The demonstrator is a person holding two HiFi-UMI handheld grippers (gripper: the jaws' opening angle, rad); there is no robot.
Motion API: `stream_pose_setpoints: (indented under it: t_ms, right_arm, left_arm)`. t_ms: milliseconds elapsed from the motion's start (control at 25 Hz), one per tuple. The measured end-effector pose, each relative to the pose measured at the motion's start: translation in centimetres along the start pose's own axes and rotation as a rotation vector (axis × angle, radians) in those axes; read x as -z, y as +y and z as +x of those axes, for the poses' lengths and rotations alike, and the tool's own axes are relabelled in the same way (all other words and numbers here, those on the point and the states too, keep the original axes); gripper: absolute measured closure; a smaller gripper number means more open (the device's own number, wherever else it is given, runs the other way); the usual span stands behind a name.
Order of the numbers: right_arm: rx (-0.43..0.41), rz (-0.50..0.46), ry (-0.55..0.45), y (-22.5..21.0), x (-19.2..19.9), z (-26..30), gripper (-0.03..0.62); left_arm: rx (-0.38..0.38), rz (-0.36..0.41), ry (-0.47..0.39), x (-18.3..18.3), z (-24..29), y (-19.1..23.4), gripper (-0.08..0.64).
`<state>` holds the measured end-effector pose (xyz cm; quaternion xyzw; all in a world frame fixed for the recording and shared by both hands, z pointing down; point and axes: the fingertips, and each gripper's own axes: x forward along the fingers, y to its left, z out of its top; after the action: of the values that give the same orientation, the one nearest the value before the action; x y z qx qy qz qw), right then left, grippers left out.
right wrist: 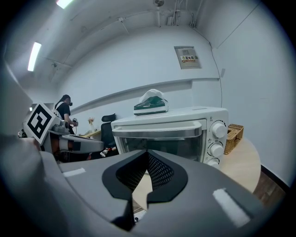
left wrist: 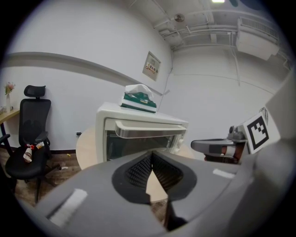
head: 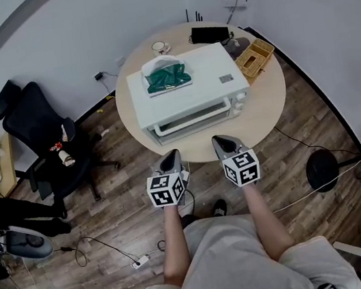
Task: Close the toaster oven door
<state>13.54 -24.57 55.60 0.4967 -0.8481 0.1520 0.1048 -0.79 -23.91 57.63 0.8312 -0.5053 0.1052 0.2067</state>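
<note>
Left gripper (head: pixel 171 154) and right gripper (head: pixel 222 140), jaws pressed together, face toaster oven (head: pixel 210 76); basket (head: pixel 254 58) beside it.

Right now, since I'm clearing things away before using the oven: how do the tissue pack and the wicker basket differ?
The tissue pack is green with white tissue poking up, while the wicker basket is tan and woven. The tissue pack lies on top of the toaster oven. The wicker basket stands on the table, right of the oven in the head view, near the rim. The pack looks soft, and the basket is open-topped. Both are roughly rectangular.
</note>
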Motion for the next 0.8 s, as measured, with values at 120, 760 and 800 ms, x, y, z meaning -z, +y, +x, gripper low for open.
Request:
stream_pose_setpoints:
  t_ms: [120, 760, 800]
  right_arm:
    - [0.006, -0.001, -0.002, -0.25, -0.03, -0.06, 0.592]
    - [0.012, -0.010, -0.010, -0.48, -0.16, -0.71, 0.592]
    - [0.011, -0.010, -0.011, -0.47, -0.15, -0.75, 0.592]
  left_arm:
    - [0.002, 0.003, -0.001, -0.04, 0.12, -0.10, 0.502]
    - [0.005, 0.014, -0.005, -0.22, -0.02, -0.71, 0.502]
    - [0.006, 0.014, -0.006, -0.25, -0.01, -0.77, 0.502]
